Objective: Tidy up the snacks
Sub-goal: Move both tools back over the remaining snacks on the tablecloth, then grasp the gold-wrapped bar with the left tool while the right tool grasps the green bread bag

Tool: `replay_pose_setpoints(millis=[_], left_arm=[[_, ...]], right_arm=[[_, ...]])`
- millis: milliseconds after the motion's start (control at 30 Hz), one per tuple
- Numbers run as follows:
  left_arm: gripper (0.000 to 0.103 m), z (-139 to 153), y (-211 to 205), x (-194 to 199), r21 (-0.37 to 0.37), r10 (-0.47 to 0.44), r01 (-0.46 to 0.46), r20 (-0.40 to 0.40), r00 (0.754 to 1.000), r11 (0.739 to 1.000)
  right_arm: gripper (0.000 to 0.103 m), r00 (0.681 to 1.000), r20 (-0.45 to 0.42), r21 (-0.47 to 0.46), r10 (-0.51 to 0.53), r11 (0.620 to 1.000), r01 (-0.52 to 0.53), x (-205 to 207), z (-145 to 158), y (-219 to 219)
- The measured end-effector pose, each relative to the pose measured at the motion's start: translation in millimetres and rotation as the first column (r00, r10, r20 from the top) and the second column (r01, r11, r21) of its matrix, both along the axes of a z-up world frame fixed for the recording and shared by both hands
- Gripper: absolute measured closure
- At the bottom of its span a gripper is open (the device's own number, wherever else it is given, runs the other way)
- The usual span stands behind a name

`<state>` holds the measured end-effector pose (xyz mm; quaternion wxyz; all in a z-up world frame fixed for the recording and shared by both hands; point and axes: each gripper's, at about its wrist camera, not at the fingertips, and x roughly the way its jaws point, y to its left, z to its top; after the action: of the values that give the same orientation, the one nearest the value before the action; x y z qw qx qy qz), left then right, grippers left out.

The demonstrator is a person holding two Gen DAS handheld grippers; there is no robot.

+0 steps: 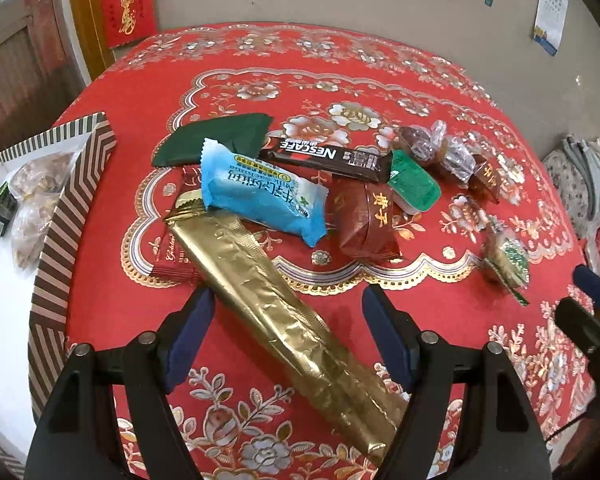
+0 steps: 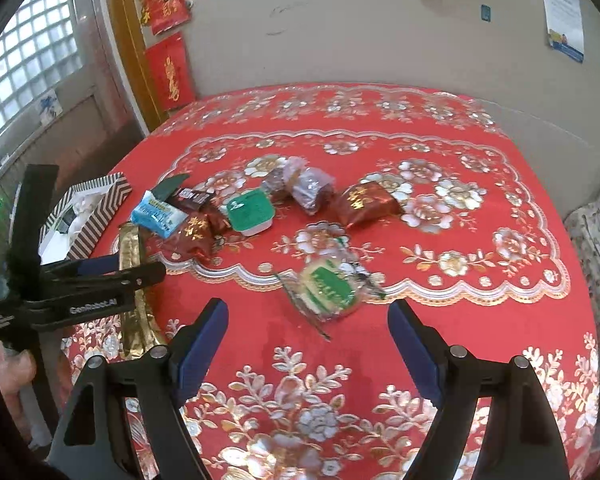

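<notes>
The left tongs (image 1: pixel 288 332) hang over the near edge of the tabletop (image 1: pixel 380 72), spread wide, with the long gold packet (image 1: pixel 276 312) lying slantwise between the blue pads (image 1: pixel 188 336); the pads stand clear of the foil and grip nothing. The packet's far end tucks under a blue wrapper (image 1: pixel 260 196), which sits on a small red sachet (image 1: pixel 172 256). Behind these lie a dark green pouch (image 1: pixel 216 140) and a Nescafe stick (image 1: pixel 328 160), then a green-lidded tub (image 1: pixel 414 188), a red-brown sweet (image 1: pixel 366 224) just beside it, and a run of clear-wrapped sweets (image 1: pixel 440 148) farther right. A flat green-labelled cake (image 1: pixel 508 260) lies apart toward the right. At the left edge stands a striped box (image 1: pixel 76 200) with some wrapped pieces already inside.

The right tongs (image 2: pixel 308 340) are also wide open and empty, held above the red floral cloth (image 2: pixel 380 360), with the cake (image 2: pixel 332 288) just beyond the tips. A second red-brown sweet (image 2: pixel 368 202) lies farther back. From that side the left tongs (image 2: pixel 112 276) show over the gold packet (image 2: pixel 134 256), near the box (image 2: pixel 100 208)
</notes>
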<state>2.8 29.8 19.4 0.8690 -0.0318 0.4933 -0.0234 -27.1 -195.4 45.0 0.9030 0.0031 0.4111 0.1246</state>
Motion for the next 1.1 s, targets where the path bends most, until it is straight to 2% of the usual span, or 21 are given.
replay_pose_setpoints(millis=[300, 400, 600, 800, 933, 1000, 1100], left_arm=[[0.026, -8, -3, 3, 0.007, 0.008, -0.008, -0.022, 1.0, 1.0], [0.021, -9, -7, 4, 0.015, 0.001, -0.001, -0.025, 1.0, 1.0], [0.019, -13, -14, -1, 0.093, -0.059, 0.061, -0.022, 0.998, 0.994], [0.016, -13, 8, -19, 0.092, -0.093, 0.095, -0.025, 0.995, 0.991], [0.016, -12, 31, -23, 0.068, -0.043, 0.046, -0.05, 0.998, 0.997], [0.016, -10, 38, -22, 0.037, -0.023, 0.024, -0.052, 0.998, 0.999], [0.016, -9, 36, -19, 0.038, -0.024, 0.025, -0.043, 0.999, 0.999]], right_arm=[[0.019, 0.999, 0.006, 0.03, -0.043, 0.999, 0.043, 4, -1, -26], [0.019, 0.998, 0.003, 0.034, -0.07, 0.997, 0.07, 5, -1, -39], [0.018, 0.994, -0.018, 0.044, -0.109, 0.993, 0.11, 5, -6, -55], [0.018, 0.996, -0.018, 0.049, -0.082, 0.995, 0.083, 8, -8, -50], [0.018, 0.998, -0.033, 0.031, -0.059, 0.998, 0.06, 16, -14, -38], [0.018, 0.995, -0.062, 0.048, -0.075, 0.996, 0.078, 24, -21, -33], [0.018, 0.986, -0.13, 0.115, -0.106, 0.986, 0.122, 35, -33, -28]])
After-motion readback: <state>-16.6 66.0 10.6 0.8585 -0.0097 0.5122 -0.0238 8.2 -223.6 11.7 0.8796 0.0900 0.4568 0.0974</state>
